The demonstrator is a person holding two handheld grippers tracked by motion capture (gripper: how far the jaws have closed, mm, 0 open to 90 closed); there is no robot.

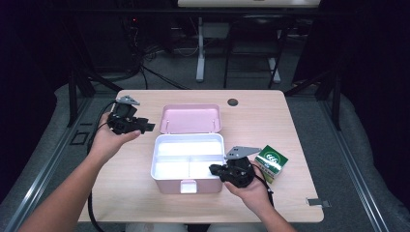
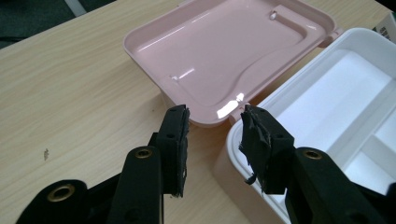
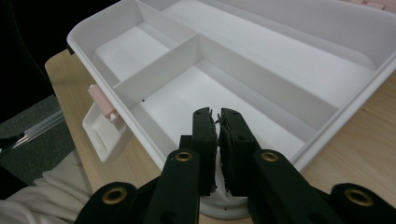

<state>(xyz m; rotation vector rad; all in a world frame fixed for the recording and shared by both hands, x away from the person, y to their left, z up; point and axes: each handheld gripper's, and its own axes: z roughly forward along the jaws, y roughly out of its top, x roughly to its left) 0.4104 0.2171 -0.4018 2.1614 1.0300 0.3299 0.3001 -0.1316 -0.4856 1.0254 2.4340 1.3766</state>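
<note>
So the pink box [image 1: 187,169] sits mid-tabletop [image 1: 121,193], lid [image 1: 191,118] flopped flat behind it, trays empty. The right claw [image 3: 217,126] is clenched on nothing over the box's near-right corner. The left claw [image 2: 212,128] is released by the lid's hinge corner (plenty of room there). A green carton [image 1: 271,163] waits just right of the box.

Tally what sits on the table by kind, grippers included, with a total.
Pink storage box, lid open, white tray inside: 1
Green carton: 1
Handheld grippers, left gripper and right gripper: 2
Total: 4
</note>
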